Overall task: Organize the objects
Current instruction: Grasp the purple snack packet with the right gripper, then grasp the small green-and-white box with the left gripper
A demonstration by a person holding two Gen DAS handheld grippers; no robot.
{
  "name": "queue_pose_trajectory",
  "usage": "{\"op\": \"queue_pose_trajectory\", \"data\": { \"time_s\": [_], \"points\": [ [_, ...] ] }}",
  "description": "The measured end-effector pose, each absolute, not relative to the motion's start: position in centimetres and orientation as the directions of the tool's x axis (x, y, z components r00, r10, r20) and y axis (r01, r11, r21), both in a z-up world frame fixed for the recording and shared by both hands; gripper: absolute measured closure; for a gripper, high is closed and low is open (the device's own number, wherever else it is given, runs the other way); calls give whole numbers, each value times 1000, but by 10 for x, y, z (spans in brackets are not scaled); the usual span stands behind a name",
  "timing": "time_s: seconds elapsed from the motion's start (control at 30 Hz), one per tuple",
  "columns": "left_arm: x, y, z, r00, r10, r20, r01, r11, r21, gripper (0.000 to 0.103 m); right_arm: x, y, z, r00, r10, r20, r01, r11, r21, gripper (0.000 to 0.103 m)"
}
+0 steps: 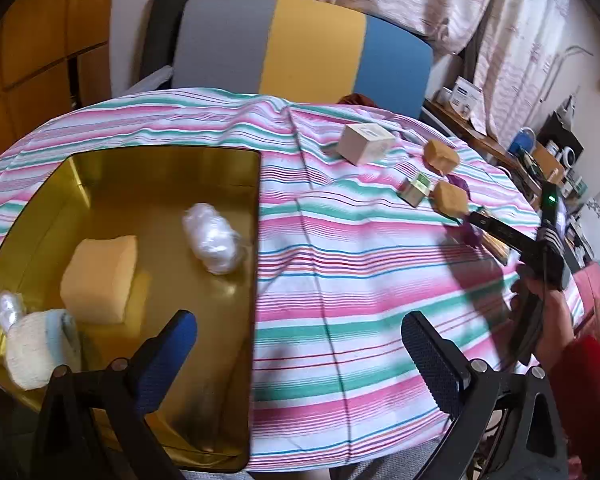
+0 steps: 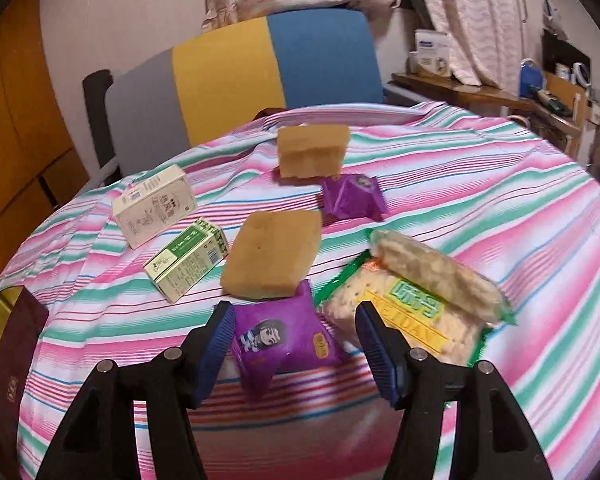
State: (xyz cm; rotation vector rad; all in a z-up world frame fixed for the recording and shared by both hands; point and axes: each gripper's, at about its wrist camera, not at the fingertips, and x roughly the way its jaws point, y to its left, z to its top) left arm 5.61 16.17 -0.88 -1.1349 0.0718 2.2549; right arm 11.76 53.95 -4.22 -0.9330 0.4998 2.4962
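My right gripper [image 2: 296, 320] is open low over the striped cloth. A purple snack packet [image 2: 284, 340] lies between its blue pads, which do not press on it. Just beyond lie a brown sponge [image 2: 274, 258], a green-and-white box [image 2: 188, 260], a cream box [image 2: 154, 206], a second brown sponge [image 2: 312, 152], another purple packet [image 2: 354, 196] and cracker packs [image 2: 420, 296]. My left gripper [image 1: 298, 336] stands open and empty at the right edge of a gold tin [image 1: 160, 164]. The tin holds a yellow sponge [image 1: 100, 276], a clear-wrapped bundle [image 1: 214, 238] and a cloth roll [image 1: 40, 344].
A chair back [image 1: 300, 44] in grey, yellow and blue stands behind the table. A cluttered shelf [image 2: 480, 88] runs along the right wall. A hand in a red sleeve [image 1: 552, 312] holds the right gripper. A dark lid [image 2: 16, 360] leans by the tin at the left.
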Motion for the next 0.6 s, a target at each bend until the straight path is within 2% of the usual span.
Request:
{"op": "queue_pose_trajectory", "data": {
  "time_s": [0.17,0.3,0.6],
  "points": [
    [61,174,-12,-428,498,-754,-564,-799,-208,0,109,540,-52,-701,178,-691,-442,-868,225,40],
    [62,181,-14,-414,502,-760,-571,-793,-213,0,106,536,-55,-693,182,-697,-435,-877,204,42],
    [52,222,-9,-425,501,-754,-600,-779,-180,0,106,518,-52,-701,223,-677,-406,-906,122,56]
  ]
}}
